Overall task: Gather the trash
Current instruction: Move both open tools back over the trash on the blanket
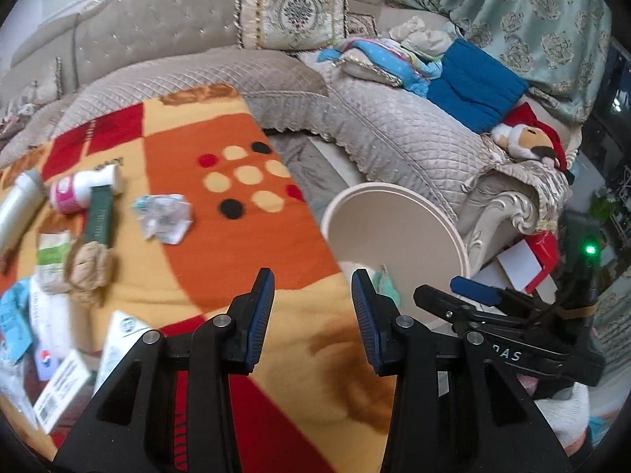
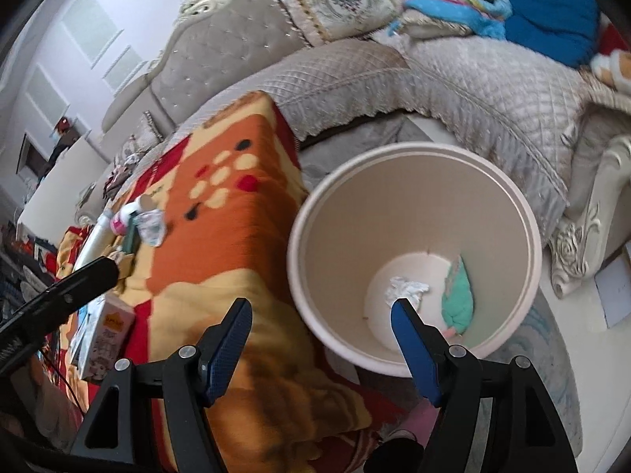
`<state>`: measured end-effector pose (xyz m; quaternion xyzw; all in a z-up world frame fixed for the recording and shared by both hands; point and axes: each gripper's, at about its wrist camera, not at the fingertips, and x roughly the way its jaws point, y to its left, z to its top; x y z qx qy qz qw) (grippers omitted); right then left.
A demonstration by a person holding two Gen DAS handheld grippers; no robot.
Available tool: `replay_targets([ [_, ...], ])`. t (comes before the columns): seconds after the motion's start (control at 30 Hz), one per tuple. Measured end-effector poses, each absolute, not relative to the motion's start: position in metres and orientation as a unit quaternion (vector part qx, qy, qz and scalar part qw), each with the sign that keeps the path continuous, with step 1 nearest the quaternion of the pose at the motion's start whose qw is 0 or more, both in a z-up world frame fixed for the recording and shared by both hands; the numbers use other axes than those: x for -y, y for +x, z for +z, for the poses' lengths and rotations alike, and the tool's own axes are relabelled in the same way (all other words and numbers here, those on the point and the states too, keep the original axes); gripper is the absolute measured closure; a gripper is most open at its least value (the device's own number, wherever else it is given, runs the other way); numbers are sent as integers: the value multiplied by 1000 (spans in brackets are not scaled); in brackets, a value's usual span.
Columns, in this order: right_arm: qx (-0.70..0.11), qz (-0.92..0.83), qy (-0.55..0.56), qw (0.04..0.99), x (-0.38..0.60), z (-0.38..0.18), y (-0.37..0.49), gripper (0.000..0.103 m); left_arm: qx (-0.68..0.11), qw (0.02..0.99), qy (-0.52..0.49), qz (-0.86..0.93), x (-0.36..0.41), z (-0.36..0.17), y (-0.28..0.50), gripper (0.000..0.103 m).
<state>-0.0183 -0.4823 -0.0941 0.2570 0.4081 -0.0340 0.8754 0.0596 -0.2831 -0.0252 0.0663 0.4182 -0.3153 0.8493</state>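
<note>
A cream round bin (image 2: 508, 213) stands on the floor beside the blanket-covered table; it also shows in the left wrist view (image 1: 453, 228). Inside it lie a crumpled white tissue (image 2: 406, 288) and a green wrapper (image 2: 457, 295). My right gripper (image 2: 321, 307) is open and empty, held over the bin's near rim. My left gripper (image 1: 312, 280) is open and empty above the blanket (image 1: 236, 213). On the blanket lie a crumpled clear wrapper (image 1: 165, 216), a pink-capped white bottle (image 1: 84, 187), a dark green packet (image 1: 98, 216) and a crumpled brown paper (image 1: 88, 272).
More packets and cartons (image 1: 59, 354) lie at the blanket's left edge; a small carton (image 2: 104, 333) shows in the right wrist view. A quilted sofa (image 1: 394, 126) with cushions, clothes and a plush toy (image 1: 528, 138) curves behind the bin. My right gripper's body (image 1: 512, 339) shows beside the bin.
</note>
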Motion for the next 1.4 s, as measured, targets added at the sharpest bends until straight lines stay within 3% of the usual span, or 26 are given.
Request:
replay_targets([
  [0.83, -401, 61, 171, 898, 336, -40, 34, 32, -404, 894, -10, -195, 103, -18, 87, 64],
  [1.4, -394, 76, 127, 907, 285, -27, 50, 28, -398, 903, -24, -158, 62, -23, 99, 64],
])
